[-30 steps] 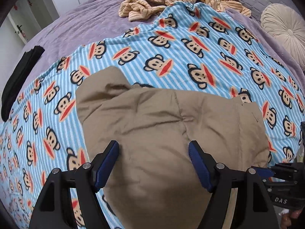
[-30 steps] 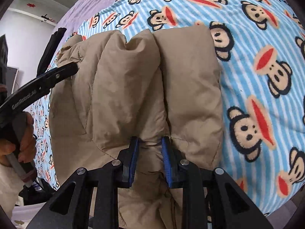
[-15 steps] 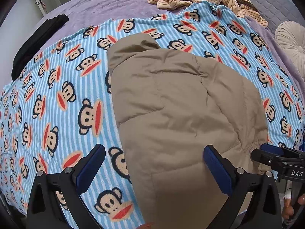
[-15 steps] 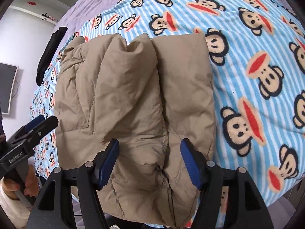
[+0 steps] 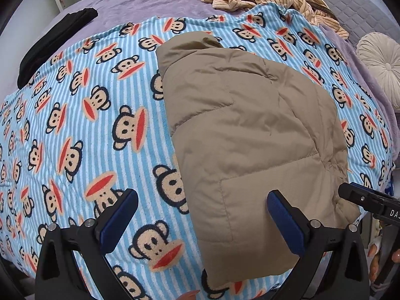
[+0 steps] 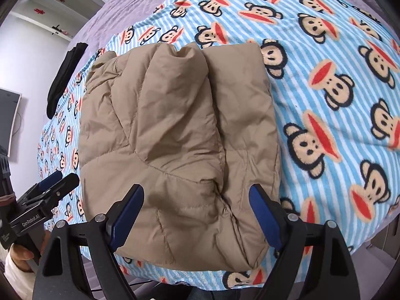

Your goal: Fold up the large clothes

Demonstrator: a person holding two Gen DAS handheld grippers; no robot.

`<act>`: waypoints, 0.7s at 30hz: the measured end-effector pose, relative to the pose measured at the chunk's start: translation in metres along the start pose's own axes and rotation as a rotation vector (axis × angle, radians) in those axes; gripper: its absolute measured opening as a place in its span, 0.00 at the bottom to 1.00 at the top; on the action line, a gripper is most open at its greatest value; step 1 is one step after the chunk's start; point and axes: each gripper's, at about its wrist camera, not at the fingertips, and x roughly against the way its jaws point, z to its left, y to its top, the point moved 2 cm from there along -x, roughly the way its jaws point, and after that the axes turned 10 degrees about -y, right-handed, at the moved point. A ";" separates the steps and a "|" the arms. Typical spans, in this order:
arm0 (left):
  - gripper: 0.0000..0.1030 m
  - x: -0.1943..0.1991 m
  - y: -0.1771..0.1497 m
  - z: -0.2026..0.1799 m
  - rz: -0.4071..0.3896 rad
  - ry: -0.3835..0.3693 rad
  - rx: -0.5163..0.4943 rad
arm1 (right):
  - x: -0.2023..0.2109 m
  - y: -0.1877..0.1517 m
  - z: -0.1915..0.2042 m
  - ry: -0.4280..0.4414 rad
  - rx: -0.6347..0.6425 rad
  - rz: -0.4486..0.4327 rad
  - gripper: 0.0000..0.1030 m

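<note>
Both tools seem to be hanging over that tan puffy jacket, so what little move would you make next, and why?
Probably lift both away. The tan jacket lies folded in a compact bundle on the monkey blanket; the left tool is open, the right tool is opening, and neither grips fabric.

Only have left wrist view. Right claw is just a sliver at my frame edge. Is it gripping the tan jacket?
Observer: No. The right claw is opening. Its pads are clear of the tan puffer jacket, whose near edge lies between them.
Operator: How does my left claw look from that side?
Observer: The left claw sits at the jacket's left edge, over the monkey-print blanket, with a hand on its handle. Contact with the fabric I cannot tell.
</note>
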 end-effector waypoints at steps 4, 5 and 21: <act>1.00 0.007 -0.010 0.004 -0.007 -0.016 -0.010 | 0.005 -0.014 0.001 -0.018 -0.033 -0.029 0.86; 1.00 0.007 -0.013 0.005 -0.008 -0.019 -0.015 | 0.006 -0.017 0.001 -0.025 -0.038 -0.033 0.86; 1.00 -0.001 -0.002 0.024 -0.005 -0.055 0.064 | 0.007 -0.015 -0.018 -0.078 -0.075 -0.025 0.86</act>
